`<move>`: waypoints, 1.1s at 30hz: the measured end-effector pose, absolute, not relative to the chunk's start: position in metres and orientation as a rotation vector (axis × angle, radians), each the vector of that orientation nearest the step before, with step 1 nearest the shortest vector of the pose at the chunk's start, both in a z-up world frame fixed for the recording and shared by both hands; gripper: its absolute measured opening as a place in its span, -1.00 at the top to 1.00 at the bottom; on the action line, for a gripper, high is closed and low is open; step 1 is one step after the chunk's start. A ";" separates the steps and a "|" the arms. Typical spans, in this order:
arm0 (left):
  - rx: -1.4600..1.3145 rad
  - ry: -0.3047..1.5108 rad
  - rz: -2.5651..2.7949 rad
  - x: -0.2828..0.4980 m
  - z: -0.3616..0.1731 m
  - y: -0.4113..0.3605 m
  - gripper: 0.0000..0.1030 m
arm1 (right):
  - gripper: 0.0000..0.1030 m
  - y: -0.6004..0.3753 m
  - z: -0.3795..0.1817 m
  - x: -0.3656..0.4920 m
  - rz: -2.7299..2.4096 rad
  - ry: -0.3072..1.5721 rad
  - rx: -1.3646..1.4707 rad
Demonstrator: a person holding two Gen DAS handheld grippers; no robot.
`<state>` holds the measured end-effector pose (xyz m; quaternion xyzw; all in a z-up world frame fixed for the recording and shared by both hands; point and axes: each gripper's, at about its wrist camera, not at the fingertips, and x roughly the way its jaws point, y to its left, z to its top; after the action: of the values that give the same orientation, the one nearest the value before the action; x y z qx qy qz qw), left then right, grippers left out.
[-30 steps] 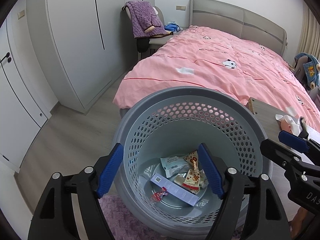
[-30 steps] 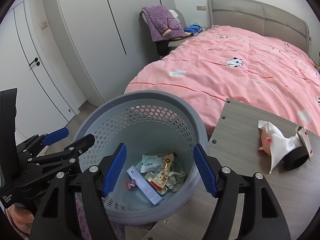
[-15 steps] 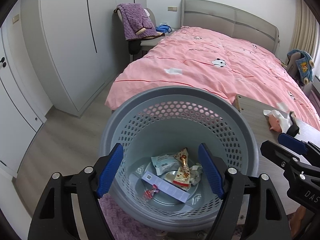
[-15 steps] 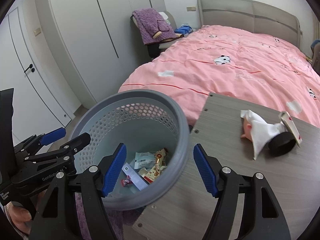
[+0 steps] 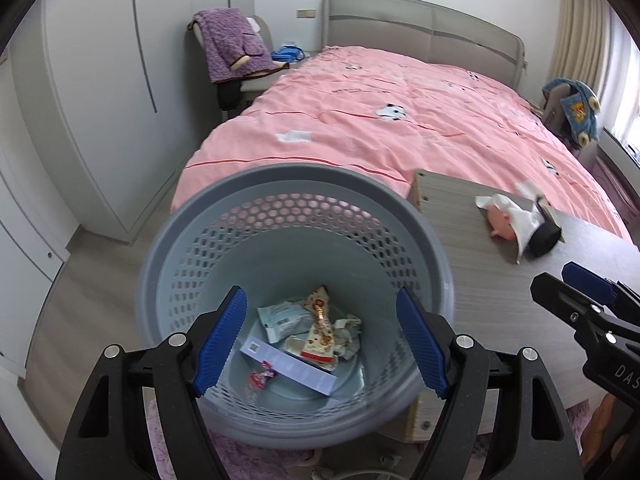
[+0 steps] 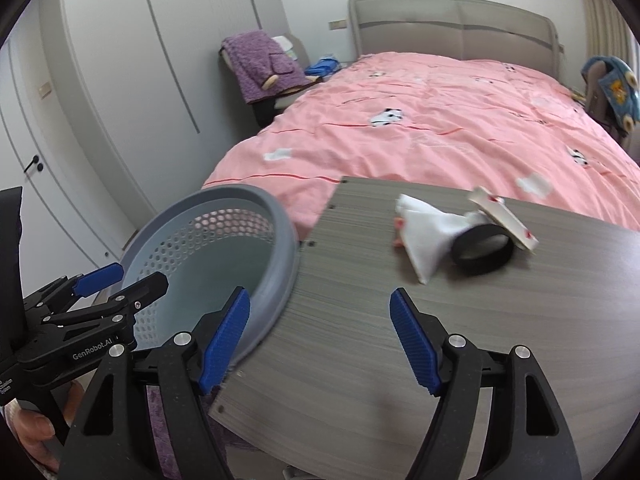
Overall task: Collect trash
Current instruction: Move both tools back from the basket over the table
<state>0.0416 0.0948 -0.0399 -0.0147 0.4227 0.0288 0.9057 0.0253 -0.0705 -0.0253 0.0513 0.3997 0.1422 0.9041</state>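
Observation:
A grey perforated trash basket [image 5: 296, 184] stands beside a wood-grain table [image 5: 492, 280]. Snack wrappers [image 5: 320, 328] and a long light-blue box [image 5: 288, 366] lie in its bottom. My left gripper [image 5: 320, 344] is open and empty above the basket. My right gripper [image 6: 320, 340] is open and empty over the table's near left part [image 6: 360, 300]. On the table lie a crumpled white tissue [image 6: 424, 232], a black tape ring [image 6: 482, 246], a small pink toy [image 5: 500, 222] and a card [image 6: 504, 216]. The basket rim [image 6: 280, 240] shows left in the right wrist view.
A bed with a pink duvet [image 5: 400, 120] lies behind the table. A chair with a purple garment [image 5: 232, 48] stands by white wardrobes [image 5: 100, 80]. A purple rug [image 5: 248, 460] lies under the basket. A blue plush item [image 5: 576, 108] sits at the far right.
Both grippers have swung to the right. The right gripper went from over the basket to over the table. The left stays over the basket. Both stayed open.

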 end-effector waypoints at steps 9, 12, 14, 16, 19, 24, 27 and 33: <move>-0.001 0.867 -0.013 0.046 -0.036 0.059 -0.44 | -0.42 -0.110 -0.027 0.018 0.222 0.824 0.143; 0.010 0.865 -0.029 0.048 -0.035 0.047 -0.50 | -0.43 -0.121 -0.028 0.016 0.202 0.821 0.155; 0.019 0.864 -0.042 0.049 -0.035 0.040 -0.51 | -0.46 -0.128 -0.028 0.015 0.190 0.818 0.164; 0.026 0.865 -0.053 0.051 -0.036 0.034 -0.52 | -0.50 -0.136 -0.029 0.014 0.178 0.815 0.177; 0.037 0.865 -0.066 0.053 -0.036 0.024 -0.52 | -0.50 -0.146 -0.030 0.014 0.164 0.813 0.184; 0.054 0.867 -0.083 0.057 -0.038 0.007 -0.52 | -0.55 -0.160 -0.034 0.014 0.142 0.812 0.203; 0.062 0.878 -0.093 0.061 -0.041 -0.001 -0.52 | -0.55 -0.170 -0.038 0.015 0.128 0.816 0.217; 0.070 0.880 -0.105 0.070 -0.042 -0.015 -0.52 | -0.55 -0.190 -0.046 0.019 0.100 0.824 0.239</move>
<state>0.0696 -0.0149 -0.0425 0.0338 0.4258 -0.0509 0.9028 0.0194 -0.1900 -0.0457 0.1158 0.3992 0.0484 0.9082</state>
